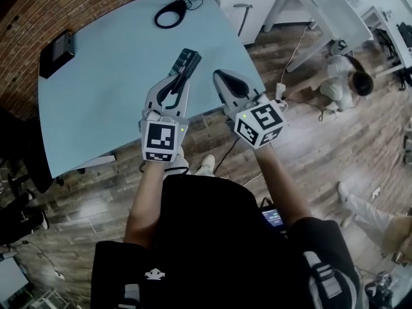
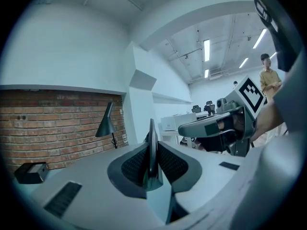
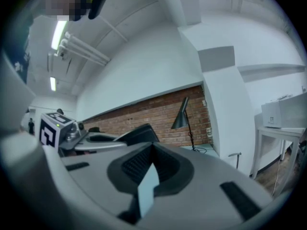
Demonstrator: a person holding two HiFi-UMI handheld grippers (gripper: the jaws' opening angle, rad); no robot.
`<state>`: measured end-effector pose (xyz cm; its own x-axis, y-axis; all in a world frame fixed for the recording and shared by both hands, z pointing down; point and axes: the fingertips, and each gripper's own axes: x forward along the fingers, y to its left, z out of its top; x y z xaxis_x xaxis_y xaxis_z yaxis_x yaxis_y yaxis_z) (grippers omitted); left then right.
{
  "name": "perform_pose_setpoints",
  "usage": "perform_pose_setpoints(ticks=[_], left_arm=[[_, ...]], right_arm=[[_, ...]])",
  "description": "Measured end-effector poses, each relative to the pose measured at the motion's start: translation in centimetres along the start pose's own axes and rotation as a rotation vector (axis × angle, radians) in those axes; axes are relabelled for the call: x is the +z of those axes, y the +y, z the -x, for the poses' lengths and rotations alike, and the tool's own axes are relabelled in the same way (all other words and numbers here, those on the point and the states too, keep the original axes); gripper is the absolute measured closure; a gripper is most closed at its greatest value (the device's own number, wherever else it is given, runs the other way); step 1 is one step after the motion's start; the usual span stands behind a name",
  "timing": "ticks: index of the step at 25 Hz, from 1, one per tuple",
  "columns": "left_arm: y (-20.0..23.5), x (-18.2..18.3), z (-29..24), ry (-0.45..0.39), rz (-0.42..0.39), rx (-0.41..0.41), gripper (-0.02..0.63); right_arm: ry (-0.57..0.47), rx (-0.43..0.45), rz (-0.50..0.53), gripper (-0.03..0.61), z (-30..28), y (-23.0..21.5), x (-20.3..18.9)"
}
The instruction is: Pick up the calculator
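The calculator (image 1: 188, 58), a dark flat slab with keys, is lifted above the pale blue table (image 1: 109, 89), and my left gripper (image 1: 182, 71) is shut on its near end. In the left gripper view it shows edge-on as a thin dark blade (image 2: 152, 145) squeezed between the ribbed pads. My right gripper (image 1: 225, 80) hangs just to the right at about the same height, with its jaws shut and nothing between them (image 3: 152, 150). From the right gripper view the calculator (image 3: 138, 134) sticks out of the left gripper (image 3: 72, 137) at the left.
A black box (image 1: 56, 51) lies at the table's left edge. A black lamp base (image 1: 170, 13) with its cable stands at the far side by the brick wall. A person (image 1: 341, 76) sits on the wooden floor at the right, beside a white desk (image 1: 322, 8).
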<state>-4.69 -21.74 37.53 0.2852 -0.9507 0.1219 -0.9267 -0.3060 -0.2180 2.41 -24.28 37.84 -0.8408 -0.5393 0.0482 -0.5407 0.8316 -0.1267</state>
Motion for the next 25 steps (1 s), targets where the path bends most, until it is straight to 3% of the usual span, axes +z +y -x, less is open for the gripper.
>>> perform_pose_setpoints(ticks=[11, 25], left_arm=[[1.1, 0.4, 2.9, -0.03, 0.028, 0.024, 0.554], [2.8, 0.8, 9.4, -0.074, 0.056, -0.013, 0.558]], right_arm=[[0.005, 0.03, 0.015, 0.575, -0.5, 3.0, 0.1], [-0.011, 0.009, 0.035, 0.575, -0.4, 9.8, 0.7]])
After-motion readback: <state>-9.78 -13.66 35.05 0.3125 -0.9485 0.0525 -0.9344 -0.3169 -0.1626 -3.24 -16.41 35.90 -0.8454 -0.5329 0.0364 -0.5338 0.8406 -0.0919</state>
